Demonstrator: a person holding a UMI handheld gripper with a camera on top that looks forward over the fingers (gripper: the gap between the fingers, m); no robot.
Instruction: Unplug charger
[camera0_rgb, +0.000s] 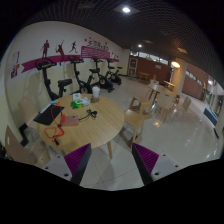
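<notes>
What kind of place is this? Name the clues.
Probably a gym lounge or fitness club common area: exercise bikes stand along a wall with athlete silhouettes, beside a round wooden table with chairs.

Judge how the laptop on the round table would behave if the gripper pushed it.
The laptop stands open, so its raised screen could fold or tip if pushed high. Its flat base would likely slide across the round table, not roll. The open gripper is far off.

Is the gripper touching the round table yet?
Apart. The gripper view shows the open gripper well short of the round table, with bare floor between its fingers and the table's near edge.
</notes>
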